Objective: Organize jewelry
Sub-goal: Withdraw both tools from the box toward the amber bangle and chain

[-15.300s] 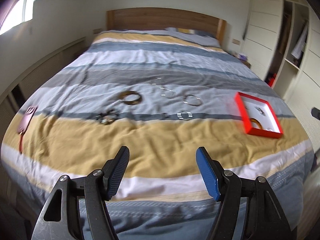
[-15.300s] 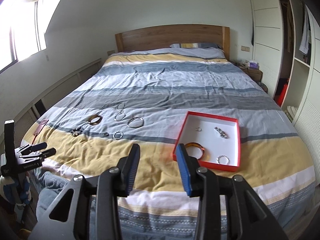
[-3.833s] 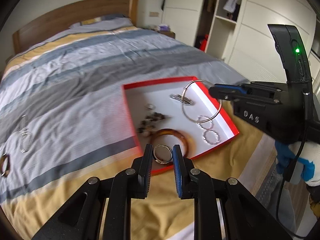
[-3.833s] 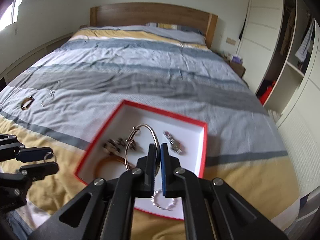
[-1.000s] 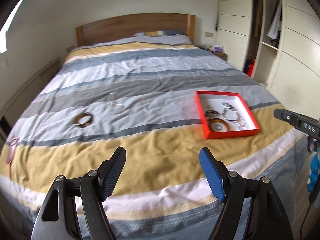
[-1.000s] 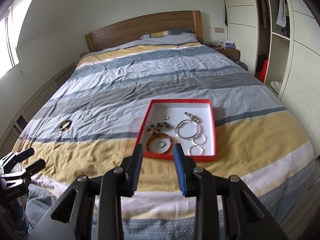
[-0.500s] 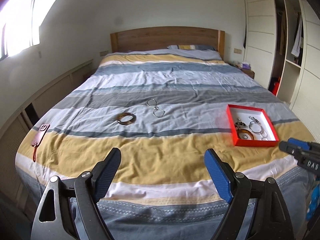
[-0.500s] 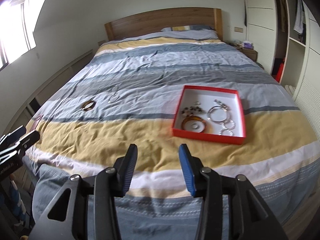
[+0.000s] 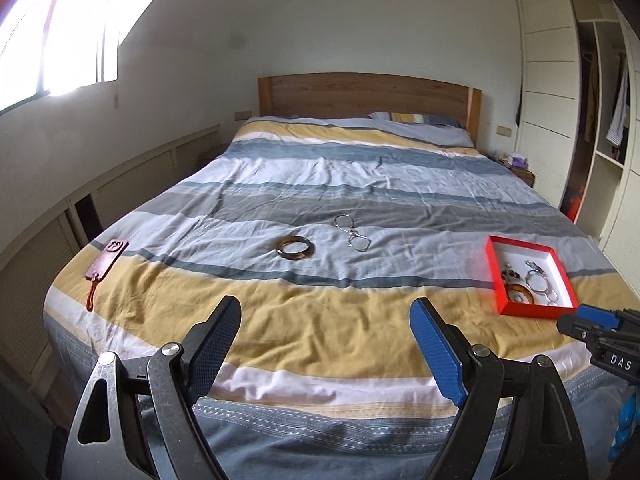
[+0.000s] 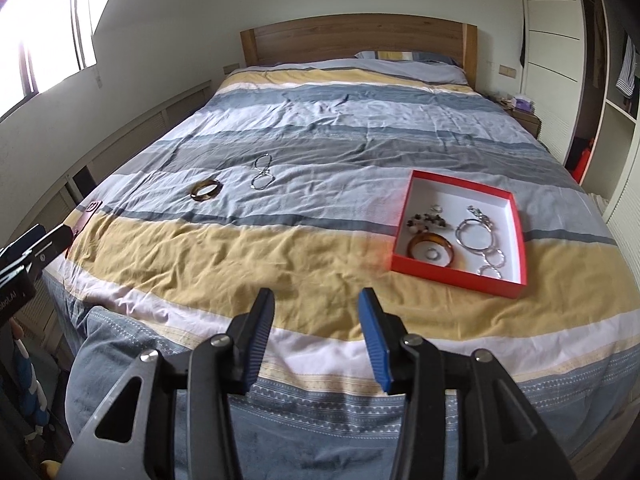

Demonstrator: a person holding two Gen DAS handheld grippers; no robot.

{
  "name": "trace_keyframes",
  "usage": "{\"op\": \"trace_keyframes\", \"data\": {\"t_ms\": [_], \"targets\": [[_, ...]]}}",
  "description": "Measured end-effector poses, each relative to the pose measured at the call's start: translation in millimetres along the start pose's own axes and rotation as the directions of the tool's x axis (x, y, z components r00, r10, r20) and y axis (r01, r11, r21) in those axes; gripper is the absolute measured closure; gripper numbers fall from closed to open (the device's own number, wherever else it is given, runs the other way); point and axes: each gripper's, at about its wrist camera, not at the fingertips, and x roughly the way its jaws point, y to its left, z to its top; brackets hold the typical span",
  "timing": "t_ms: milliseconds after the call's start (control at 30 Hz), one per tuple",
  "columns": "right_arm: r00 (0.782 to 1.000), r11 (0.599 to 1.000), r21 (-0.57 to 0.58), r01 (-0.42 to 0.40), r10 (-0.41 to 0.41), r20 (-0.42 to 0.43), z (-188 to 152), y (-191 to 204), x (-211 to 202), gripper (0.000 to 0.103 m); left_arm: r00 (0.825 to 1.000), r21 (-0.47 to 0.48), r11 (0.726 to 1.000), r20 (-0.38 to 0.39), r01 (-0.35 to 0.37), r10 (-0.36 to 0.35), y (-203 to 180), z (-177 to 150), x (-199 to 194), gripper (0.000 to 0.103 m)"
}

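Red cardboard catches the eye first: a shallow red box (image 10: 516,226) with a white floor sits on the striped duvet (image 10: 248,264) near the bed's right edge, toward the foot. Inside it lie an amber bangle (image 10: 431,246) with a small silver ring (image 10: 432,255) within its loop, a beaded bracelet (image 10: 426,221), a large silver hoop (image 10: 475,234) and a pair of smaller twisted silver rings (image 10: 493,263) by the near wall.

Out on the duvet, about the middle of the bed and well apart from the box, a second brown bangle (image 9: 295,247) rests on a pale stripe, with a thin silver chain (image 9: 352,233) just beside it on the right. A brown leather tag (image 9: 105,265) lies close to the left edge of the bed.

Both tools hang over the foot of the bed and carry nothing. The left gripper (image 9: 325,344) has its jaws spread wide; the right gripper (image 10: 316,338) stands open too, though more narrowly.
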Motion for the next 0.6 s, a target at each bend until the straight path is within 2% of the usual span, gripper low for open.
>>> {"op": "trace_keyframes", "data": {"t_ms": [300, 600], "targets": [[0.998, 1.000, 0.001, 0.003, -0.003, -0.064, -1.4, 0.3, 32.9, 0.061, 0.999, -0.031, 0.999, -0.048, -0.007, 0.006, 14.1, -3.2, 30.2, 0.018], [0.990, 1.000, -0.006, 0.006, -0.007, -0.141, 0.9, -2.5, 73.7, 0.061, 0.992, -0.044, 0.999, -0.128, -0.015, 0.009, 24.9, -3.4, 80.7, 0.018]]}}
